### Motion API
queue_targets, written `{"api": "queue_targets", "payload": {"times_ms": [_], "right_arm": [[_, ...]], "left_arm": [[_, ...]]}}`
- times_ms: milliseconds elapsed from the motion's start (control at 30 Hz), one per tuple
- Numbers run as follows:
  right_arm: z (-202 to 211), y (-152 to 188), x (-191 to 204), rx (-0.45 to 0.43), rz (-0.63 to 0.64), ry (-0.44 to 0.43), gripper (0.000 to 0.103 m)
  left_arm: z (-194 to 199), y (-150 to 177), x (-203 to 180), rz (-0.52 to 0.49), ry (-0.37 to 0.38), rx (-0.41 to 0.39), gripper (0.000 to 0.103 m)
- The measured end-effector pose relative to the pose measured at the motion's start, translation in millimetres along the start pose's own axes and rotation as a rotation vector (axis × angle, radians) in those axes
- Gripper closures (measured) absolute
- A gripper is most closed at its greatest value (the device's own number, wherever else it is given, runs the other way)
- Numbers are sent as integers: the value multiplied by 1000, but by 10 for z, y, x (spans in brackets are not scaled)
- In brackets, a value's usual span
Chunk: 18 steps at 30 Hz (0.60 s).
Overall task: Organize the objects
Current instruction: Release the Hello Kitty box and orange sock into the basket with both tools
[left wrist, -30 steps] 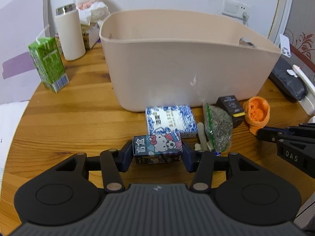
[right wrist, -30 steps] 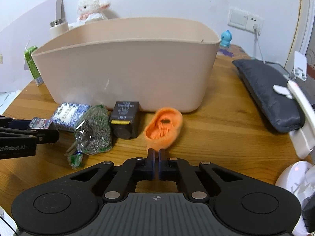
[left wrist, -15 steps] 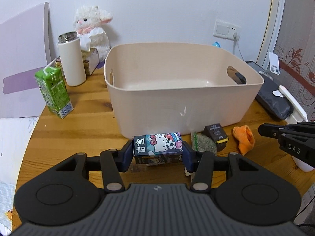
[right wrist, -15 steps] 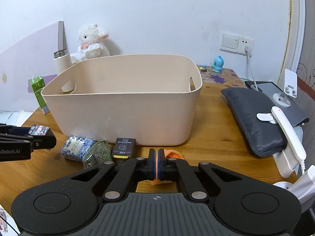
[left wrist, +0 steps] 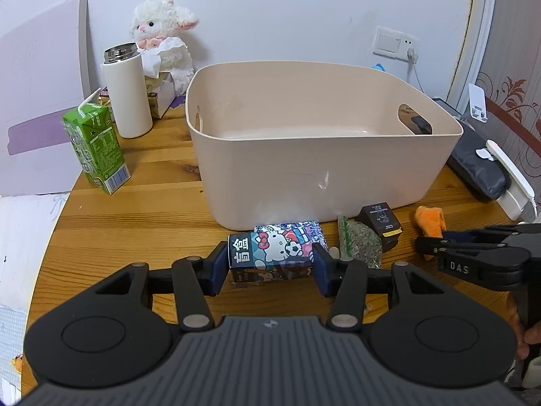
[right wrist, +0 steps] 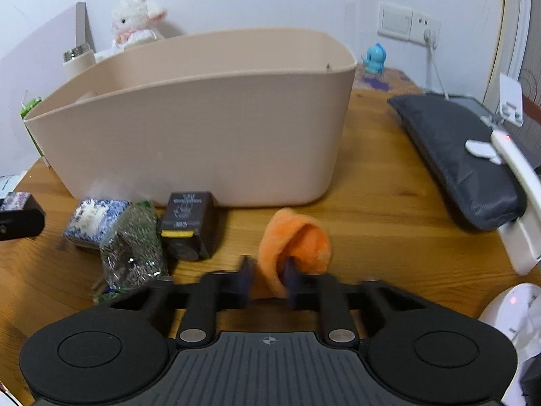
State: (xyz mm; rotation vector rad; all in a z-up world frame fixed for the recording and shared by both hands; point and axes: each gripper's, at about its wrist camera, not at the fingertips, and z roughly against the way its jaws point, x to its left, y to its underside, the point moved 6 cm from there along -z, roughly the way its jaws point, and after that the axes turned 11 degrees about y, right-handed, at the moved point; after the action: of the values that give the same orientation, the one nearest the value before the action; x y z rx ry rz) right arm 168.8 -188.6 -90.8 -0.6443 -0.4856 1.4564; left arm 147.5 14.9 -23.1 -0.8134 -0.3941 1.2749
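Note:
My left gripper [left wrist: 270, 265] is shut on a Hello Kitty box [left wrist: 270, 252] and holds it above the table in front of the beige tub [left wrist: 318, 142]. My right gripper [right wrist: 268, 279] has its fingers parted around the near end of an orange plush toy [right wrist: 297, 243] that hangs or rests just in front of the tub [right wrist: 203, 128]. A blue-and-white patterned box [right wrist: 91, 218], a clear bag of dried green bits [right wrist: 133, 247] and a small black box [right wrist: 187, 228] lie on the table by the tub's front wall.
A green drink carton [left wrist: 96, 150], a white flask [left wrist: 126, 91] and a lamb plush [left wrist: 162, 39] stand at the back left. A dark padded pouch [right wrist: 460, 159] and a white device [right wrist: 517, 182] lie at the right. A blue figurine [right wrist: 373, 57] stands by the wall.
The right gripper's fingers have spread apart on the orange toy and the gripper has dropped lower and closer to the tub. The left gripper has lifted the Hello Kitty box higher.

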Motion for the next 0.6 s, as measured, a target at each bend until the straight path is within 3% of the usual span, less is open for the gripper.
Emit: {"api": "queue_targets", "payload": {"times_ms": [300, 600], "right_arm": [[414, -117, -163, -111, -45, -18, 97], [946, -632, -259, -283, -70, -39, 97]], "left_arm": [[114, -105, -14, -5, 13, -33, 50], [310, -483, -133, -43, 41, -129, 50]]}}
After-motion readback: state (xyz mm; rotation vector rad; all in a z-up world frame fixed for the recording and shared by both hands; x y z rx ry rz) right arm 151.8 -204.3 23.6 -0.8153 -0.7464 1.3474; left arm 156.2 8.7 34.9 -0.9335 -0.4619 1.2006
